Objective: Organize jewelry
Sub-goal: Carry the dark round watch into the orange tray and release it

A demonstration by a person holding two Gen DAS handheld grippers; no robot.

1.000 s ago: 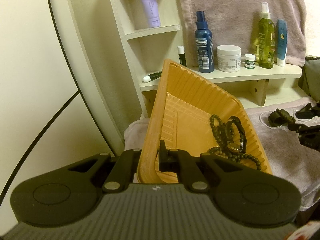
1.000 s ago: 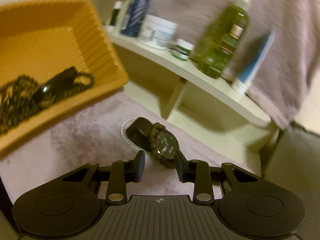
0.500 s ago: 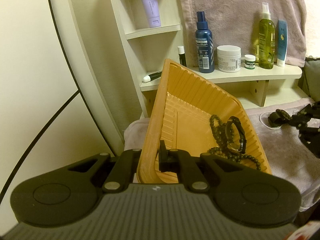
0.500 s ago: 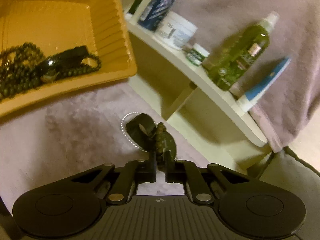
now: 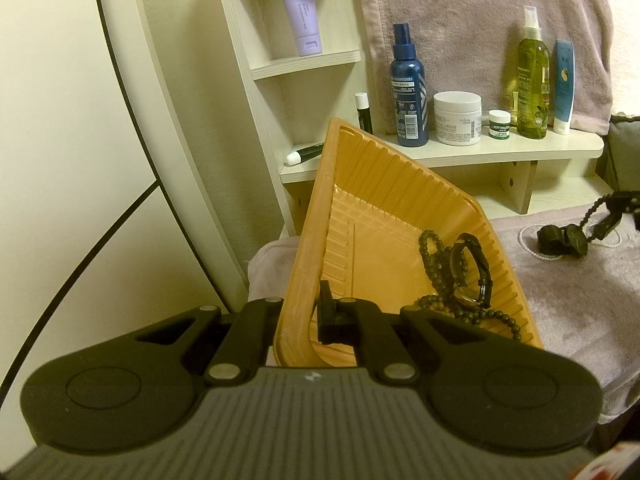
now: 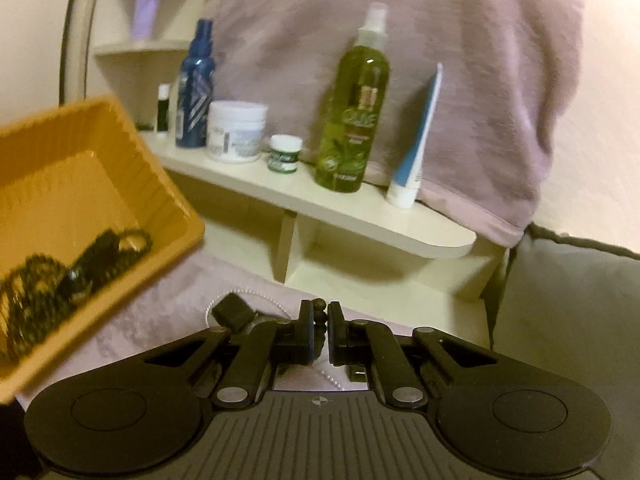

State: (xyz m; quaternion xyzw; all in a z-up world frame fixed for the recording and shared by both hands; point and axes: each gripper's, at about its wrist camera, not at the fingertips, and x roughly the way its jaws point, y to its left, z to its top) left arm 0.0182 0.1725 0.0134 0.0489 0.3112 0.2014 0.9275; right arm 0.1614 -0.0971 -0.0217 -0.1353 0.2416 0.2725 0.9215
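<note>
Now the left tool is pinched tight on the near wall of the orange tray, holding it tilted above the mauve cloth. Inside the tray, a dark bead necklace and a black-strap watch lie against the low side. The right tool has just been closing and clamps a dark bead bracelet, w/ a second watch hanging from it over a white bead chain. Shelf behind carries bottles, jars, tubes.
</note>
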